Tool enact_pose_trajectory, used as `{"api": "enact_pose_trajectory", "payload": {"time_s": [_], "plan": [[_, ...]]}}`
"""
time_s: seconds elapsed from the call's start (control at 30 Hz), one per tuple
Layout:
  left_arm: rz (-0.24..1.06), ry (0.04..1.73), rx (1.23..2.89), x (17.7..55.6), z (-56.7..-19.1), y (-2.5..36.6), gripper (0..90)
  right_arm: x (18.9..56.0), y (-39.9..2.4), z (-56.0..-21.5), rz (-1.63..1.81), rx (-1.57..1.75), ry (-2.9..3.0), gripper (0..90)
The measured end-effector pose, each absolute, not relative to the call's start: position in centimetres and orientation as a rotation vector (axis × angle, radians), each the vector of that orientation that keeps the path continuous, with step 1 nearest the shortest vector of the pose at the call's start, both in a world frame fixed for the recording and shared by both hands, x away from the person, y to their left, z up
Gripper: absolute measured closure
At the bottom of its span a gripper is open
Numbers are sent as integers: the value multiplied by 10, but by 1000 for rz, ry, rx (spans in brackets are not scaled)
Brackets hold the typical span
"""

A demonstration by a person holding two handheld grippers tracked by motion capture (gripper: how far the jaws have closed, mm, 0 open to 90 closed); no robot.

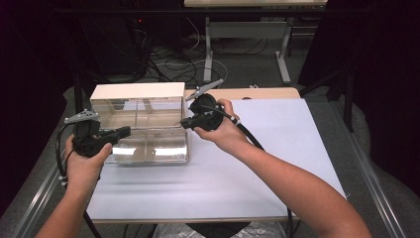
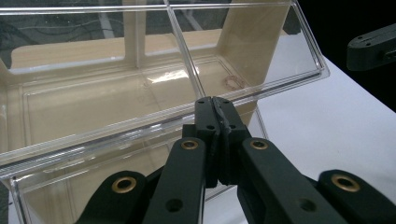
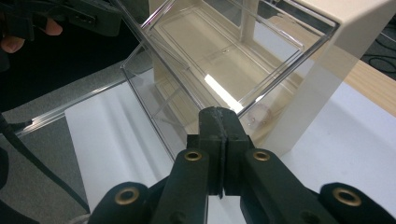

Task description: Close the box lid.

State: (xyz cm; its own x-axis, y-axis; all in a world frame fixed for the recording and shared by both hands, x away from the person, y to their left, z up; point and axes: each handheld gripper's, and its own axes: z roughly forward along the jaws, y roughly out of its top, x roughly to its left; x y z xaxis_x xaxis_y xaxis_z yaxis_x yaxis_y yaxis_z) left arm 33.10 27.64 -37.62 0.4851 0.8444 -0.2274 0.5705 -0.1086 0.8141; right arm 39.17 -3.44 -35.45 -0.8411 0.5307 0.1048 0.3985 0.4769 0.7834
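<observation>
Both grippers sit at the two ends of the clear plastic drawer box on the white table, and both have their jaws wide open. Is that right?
Not quite. The left gripper and right gripper are at the two ends of the clear plastic drawer box on the white table, but their jaws are shut, pressed together with nothing between them. The left gripper view and right gripper view show this.

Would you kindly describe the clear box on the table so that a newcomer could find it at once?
Start at the white table sheet and look to its far left part. There stands a clear plastic box with inner dividers, tilted open in front of a cream, white-topped stand. Being see-through sets it apart, and both black hand-held grippers flank it.
</observation>
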Motion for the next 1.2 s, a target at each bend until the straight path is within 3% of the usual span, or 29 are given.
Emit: {"api": "enact_pose_trajectory", "payload": {"time_s": [0.7,1.2], "plan": [[364,1183,1791,331,-374,274,871,389,-65,-355,1306,856,2544,885],[338,1140,1776,327,-380,259,720,373,-104,-368,1358,896,2505,794]]}}
